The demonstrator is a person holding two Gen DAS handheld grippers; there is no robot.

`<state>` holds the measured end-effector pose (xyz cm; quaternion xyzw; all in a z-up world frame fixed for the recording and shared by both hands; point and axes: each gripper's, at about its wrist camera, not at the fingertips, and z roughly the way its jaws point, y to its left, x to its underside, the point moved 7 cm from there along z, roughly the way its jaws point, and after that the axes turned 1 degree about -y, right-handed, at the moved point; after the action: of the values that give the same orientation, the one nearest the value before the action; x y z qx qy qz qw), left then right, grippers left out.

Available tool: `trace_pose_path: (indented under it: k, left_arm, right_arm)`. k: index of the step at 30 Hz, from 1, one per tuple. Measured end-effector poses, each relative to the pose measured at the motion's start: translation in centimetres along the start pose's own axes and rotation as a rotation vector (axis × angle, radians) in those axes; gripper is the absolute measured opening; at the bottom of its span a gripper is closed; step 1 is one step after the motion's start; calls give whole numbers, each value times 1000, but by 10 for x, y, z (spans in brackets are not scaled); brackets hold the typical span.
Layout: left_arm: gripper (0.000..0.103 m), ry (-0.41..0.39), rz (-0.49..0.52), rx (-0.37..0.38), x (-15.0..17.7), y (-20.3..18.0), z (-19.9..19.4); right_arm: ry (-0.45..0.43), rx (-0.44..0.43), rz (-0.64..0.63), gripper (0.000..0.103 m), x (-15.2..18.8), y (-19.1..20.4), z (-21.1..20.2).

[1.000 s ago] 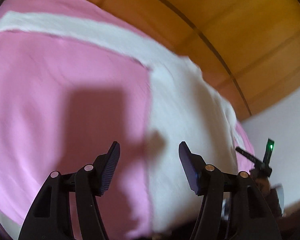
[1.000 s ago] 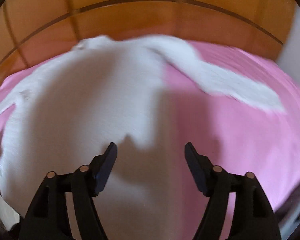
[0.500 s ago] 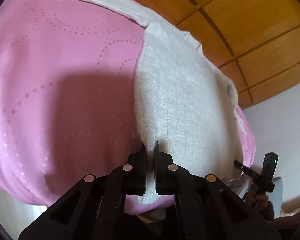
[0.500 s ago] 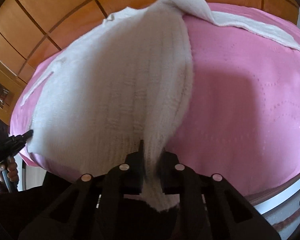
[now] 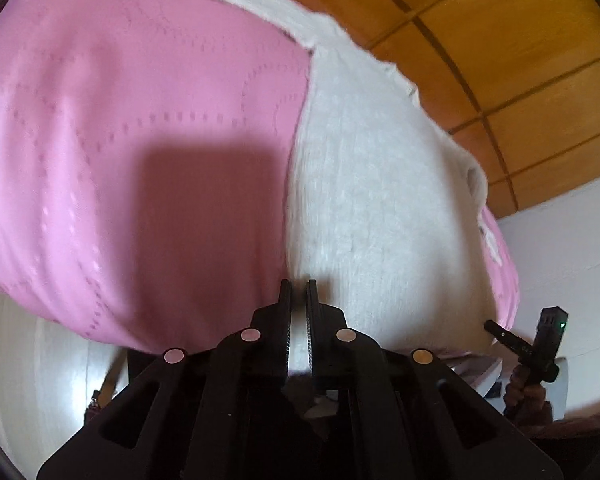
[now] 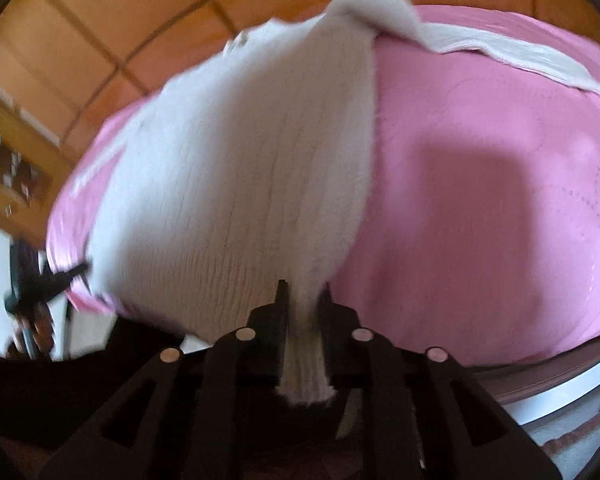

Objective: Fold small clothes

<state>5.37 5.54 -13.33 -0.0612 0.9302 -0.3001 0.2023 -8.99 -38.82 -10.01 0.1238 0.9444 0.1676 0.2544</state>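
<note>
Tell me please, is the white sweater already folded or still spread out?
Spread out: the white sweater lies flat on the pink cover, one sleeve stretched sideways.

Left gripper, at bottom centre of its frame, is pinching the white sweater hem. Right gripper, bottom centre, is clamping a bunched fold, jaws having just eased slightly apart.
</note>
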Motion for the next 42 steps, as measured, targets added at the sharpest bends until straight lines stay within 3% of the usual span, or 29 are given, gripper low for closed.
trace_pose_path:
  k: [1, 2, 3, 7, 10, 13, 14, 15, 16, 17, 19, 21, 25, 29, 31, 32, 33, 39, 42]
  left_arm:
    - [20, -25, 8, -20, -6, 0, -6]
    - [44, -64, 15, -50, -15, 0, -14]
    - [58, -102, 11, -69, -24, 0, -21]
    - [58, -187, 13, -99, -51, -3, -34]
    - [58, -209, 39, -115, -66, -14, -30]
    - [58, -203, 84, -95, -74, -34, -16]
    - [58, -200, 104, -99, -75, -41, -11]
    - [58, -193, 127, -104, -77, -47, -4]
    - [58, -184, 149, -104, -78, -55, 4]
    - [58, -171, 180, -96, -78, -65, 13]
    - [63, -157, 238, -94, -78, -81, 30]
    - [64, -137, 287, -79, -79, -98, 49]
    - [64, -111, 354, -79, -82, -124, 85]
    - [65, -114, 411, -123, -87, -137, 117]
    - [74, -128, 432, -178, -90, -135, 130]
    - [75, -129, 427, -190, -91, -132, 133]
    - [75, -120, 415, -191, -92, -130, 139]
    - [83, -120, 403, -153, -94, -125, 145]
    - [86, -118, 410, -142, -94, -126, 147]
  right_arm:
    - [-41, 21, 33, 22, -11, -12, -5]
    - [-83, 35, 86, 35, -23, -27, -10]
    - [-119, 44, 142, 45, -32, -42, -14]
    - [-332, 116, 493, 45, -85, -140, -30]
    - [-391, 313, 456, 45, -119, -170, -33]
    - [-393, 399, 480, 46, -142, -194, -28]
    - [-404, 506, 446, 47, -147, -198, -31]
    - [-420, 634, 319, 50, -155, -197, -35]
    - [-410, 708, 126, 54, -163, -186, -31]
    - [-371, 720, 54, 59, -164, -181, -24]
    - [-289, 733, -61, 59, -161, -180, -12]
    - [-244, 810, -172, 61, -161, -186, -5]
    - [-197, 844, -186, 59, -169, -216, 5]
    - [-214, 796, -139, 57, -191, -235, 15]
    - [-209, 760, -132, 36, -198, -236, 18]
    - [-194, 749, -133, 13, -201, -234, 18]
    - [-186, 756, -140, 7, -201, -228, 16]
    - [-226, 730, -188, 5, -194, -187, -35]
    - [-201, 624, -159, 5, -187, -165, -73]
